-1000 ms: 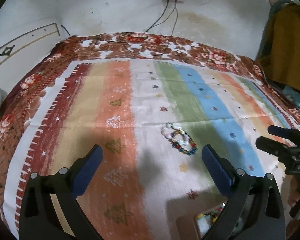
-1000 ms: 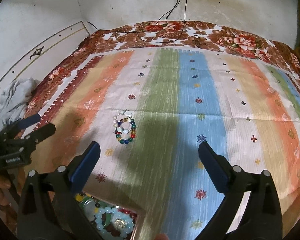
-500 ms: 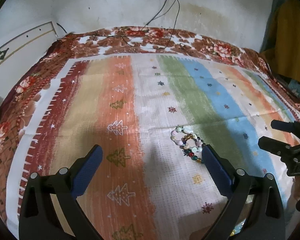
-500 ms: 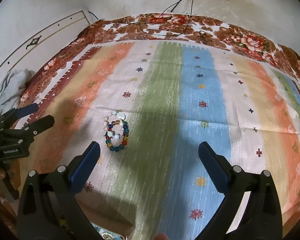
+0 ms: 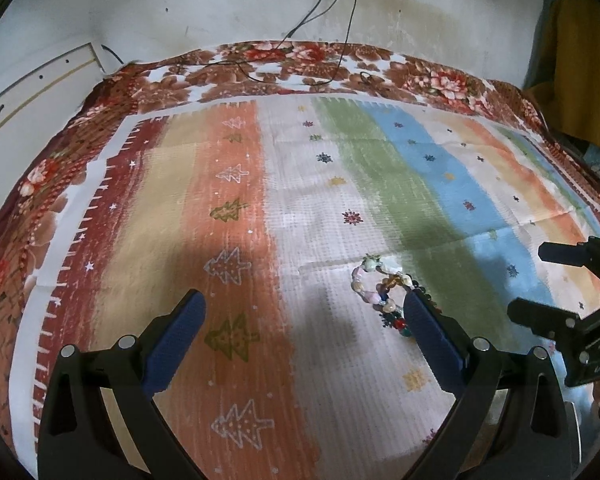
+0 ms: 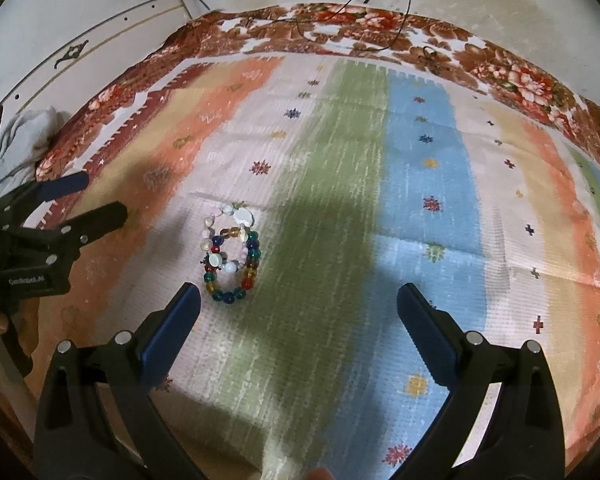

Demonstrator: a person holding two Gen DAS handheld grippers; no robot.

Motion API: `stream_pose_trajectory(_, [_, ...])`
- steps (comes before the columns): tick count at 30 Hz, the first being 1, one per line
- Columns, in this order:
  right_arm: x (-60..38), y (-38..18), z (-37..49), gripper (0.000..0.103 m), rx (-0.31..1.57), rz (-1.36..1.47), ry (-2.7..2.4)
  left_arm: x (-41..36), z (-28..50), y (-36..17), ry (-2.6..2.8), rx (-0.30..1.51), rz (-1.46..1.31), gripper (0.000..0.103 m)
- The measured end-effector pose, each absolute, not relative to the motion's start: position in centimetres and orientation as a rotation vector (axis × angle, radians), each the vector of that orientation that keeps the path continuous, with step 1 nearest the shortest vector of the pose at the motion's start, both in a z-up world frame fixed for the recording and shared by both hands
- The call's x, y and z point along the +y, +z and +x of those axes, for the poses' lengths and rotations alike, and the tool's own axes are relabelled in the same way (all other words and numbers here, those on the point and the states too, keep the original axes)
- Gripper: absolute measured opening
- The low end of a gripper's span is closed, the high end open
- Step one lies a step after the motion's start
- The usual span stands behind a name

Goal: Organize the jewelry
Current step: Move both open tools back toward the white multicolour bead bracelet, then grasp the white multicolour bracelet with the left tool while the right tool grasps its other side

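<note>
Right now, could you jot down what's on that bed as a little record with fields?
surface: striped pastel cloth over a floral brown bedspread
jewelry: two overlapping beaded bracelets, one pale, one multicoloured glass, lying on the white stripe
left gripper: open, empty, bracelets beside its right finger
right gripper: open, empty, bracelets beyond its left finger

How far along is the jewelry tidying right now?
Nothing looks put away yet. The beaded bracelets lie overlapping on the striped cloth. The left gripper and right gripper are both open and empty, close to the pile. Picking up and sorting remain.
</note>
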State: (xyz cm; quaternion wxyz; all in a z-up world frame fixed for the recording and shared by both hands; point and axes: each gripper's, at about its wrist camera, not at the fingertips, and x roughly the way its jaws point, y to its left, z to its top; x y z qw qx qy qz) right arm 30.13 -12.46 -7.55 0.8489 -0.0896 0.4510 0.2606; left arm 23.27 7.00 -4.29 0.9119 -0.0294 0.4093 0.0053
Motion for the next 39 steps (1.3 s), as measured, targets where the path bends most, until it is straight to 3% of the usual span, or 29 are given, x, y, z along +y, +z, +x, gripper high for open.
stream_pose_trajectory(28, [-8.8, -12.2, 33.5, 0.097, 1.086, -0.267, 0.593, 8.1, 27.9, -8.0, -0.025, 0.94, -0.14, 0.097])
stream_pose_trajectory(39, [-8.3, -13.7, 34.4, 0.097, 1.126, -0.273, 0.586, 6.7, 29.2, -9.2, -0.029, 0.963, -0.054, 0.097])
